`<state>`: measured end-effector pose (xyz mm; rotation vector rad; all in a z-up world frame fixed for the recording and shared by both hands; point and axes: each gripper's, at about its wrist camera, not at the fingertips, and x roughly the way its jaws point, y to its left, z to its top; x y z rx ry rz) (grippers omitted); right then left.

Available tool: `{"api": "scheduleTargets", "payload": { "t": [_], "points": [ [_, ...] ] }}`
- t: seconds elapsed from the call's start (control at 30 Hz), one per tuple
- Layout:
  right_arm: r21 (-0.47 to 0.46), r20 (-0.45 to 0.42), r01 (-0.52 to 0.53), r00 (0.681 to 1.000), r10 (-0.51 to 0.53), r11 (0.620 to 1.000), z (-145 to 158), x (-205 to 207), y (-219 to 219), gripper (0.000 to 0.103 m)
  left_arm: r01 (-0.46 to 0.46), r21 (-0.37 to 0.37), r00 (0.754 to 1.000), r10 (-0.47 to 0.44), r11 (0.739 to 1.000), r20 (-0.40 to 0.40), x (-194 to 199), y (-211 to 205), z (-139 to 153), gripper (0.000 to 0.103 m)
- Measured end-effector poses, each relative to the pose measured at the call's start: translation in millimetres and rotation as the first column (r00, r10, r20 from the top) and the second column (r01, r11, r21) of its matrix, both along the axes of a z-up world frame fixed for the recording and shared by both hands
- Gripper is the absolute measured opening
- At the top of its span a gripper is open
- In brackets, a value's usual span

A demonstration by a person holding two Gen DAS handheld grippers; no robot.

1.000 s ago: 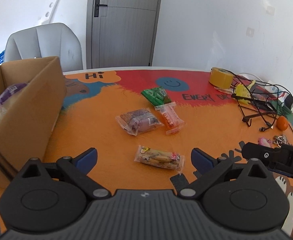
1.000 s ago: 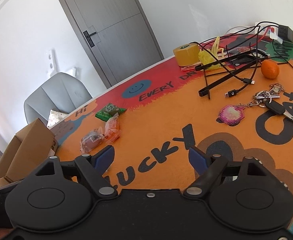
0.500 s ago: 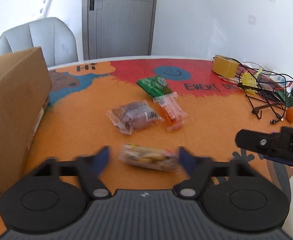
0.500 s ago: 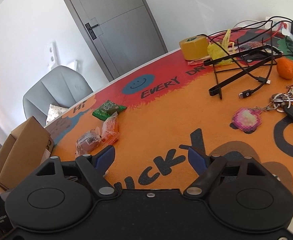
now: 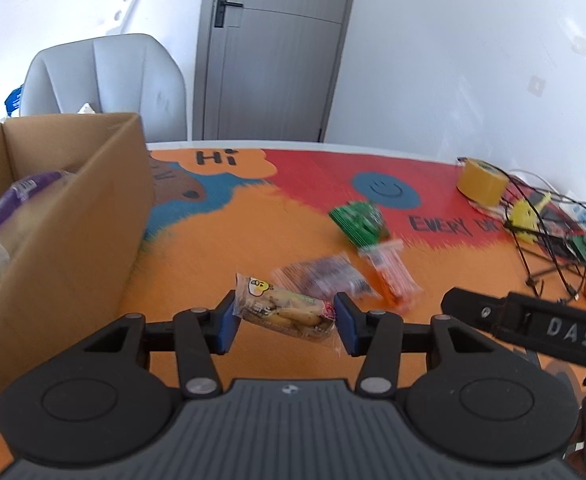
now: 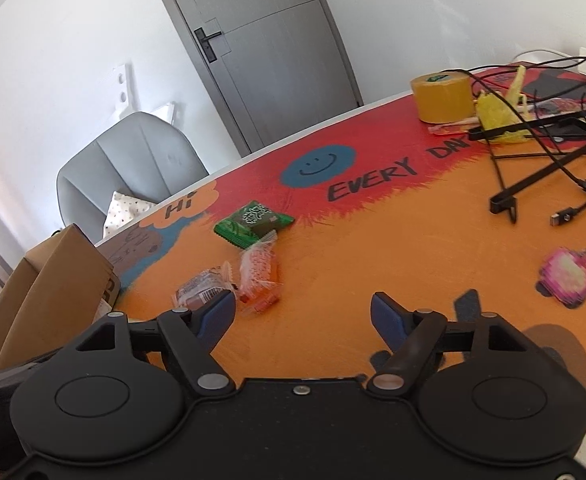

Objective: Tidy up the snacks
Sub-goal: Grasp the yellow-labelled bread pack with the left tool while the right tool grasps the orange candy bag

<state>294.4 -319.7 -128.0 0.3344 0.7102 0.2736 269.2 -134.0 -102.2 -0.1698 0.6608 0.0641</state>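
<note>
Left wrist view: the left gripper [image 5: 284, 317] has just been closing, and its blue pads now clamp the two ends of a clear biscuit packet [image 5: 283, 311], which hangs tilted above the near part of the orange table [image 5: 221, 256]. The hold is on slack crinkled wrapper rather than on the contents, so the packet could slide out or swing loose on its way to the cardboard box [image 5: 73, 216] at the table's left edge; a low carry might also catch the box's near wall. The packet looks see-through, with pale golden pieces inside, a yellow cartoon print at one end and a red patch at the other. The box already holds purple-and-white bags. Three snacks lie toward the middle of the table: a brownish clear packet [image 5: 325, 278], an orange packet [image 5: 391, 276] just beside it, and a green packet [image 5: 359, 220] at the edge of the red band. The right tool's black body reaches in from the right.

Right wrist view: the right gripper [image 6: 303, 312], whose jaws have just narrowed a little, stands open with nothing between its pads, low over the table. The brownish packet [image 6: 203, 290] and orange packet [image 6: 259, 270] sit just beyond its left pad. Closing carelessly here might snag both wrappers, which touch, or push them away. The green packet [image 6: 253, 218] lies farther back.
</note>
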Motion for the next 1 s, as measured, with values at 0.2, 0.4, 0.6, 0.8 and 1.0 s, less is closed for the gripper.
{"api": "scheduleTargets", "payload": {
  "t": [0.2, 0.4, 0.6, 0.8, 1.0],
  "points": [
    [-0.008, -0.008, -0.022, 1.0, 0.022, 1.0, 0.6, 17.5, 15.0, 0.066, -0.014, -0.012, 1.0, 0.014, 1.0, 0.008, 8.8, 7.7, 6.9, 0.049],
    [-0.018, -0.023, -0.028, 0.999, 0.028, 0.999, -0.5, 37.1, 25.8, 0.057, -0.028, -0.028, 0.999, 0.028, 0.999, 0.018, 19.9, 12.5, 14.4, 0.049],
    [-0.04, -0.056, -0.052, 0.997, 0.05, 0.998, -7.0, 51.9, 38.3, 0.054, -0.048, -0.034, 0.999, 0.049, 0.998, 0.012, 26.4, 17.5, 19.8, 0.049],
    [-0.06, -0.103, -0.053, 0.994, 0.046, 0.997, -7.3, 51.2, 39.6, 0.028, -0.058, -0.05, 0.998, 0.058, 0.997, 0.017, 19.0, 21.7, 25.3, 0.049],
    [-0.062, -0.083, -0.022, 0.996, 0.017, 0.998, -0.9, 32.8, 33.0, 0.024, -0.055, -0.055, 0.998, 0.057, 0.997, 0.032, 7.4, 22.2, 33.2, 0.049]
  ]
}}
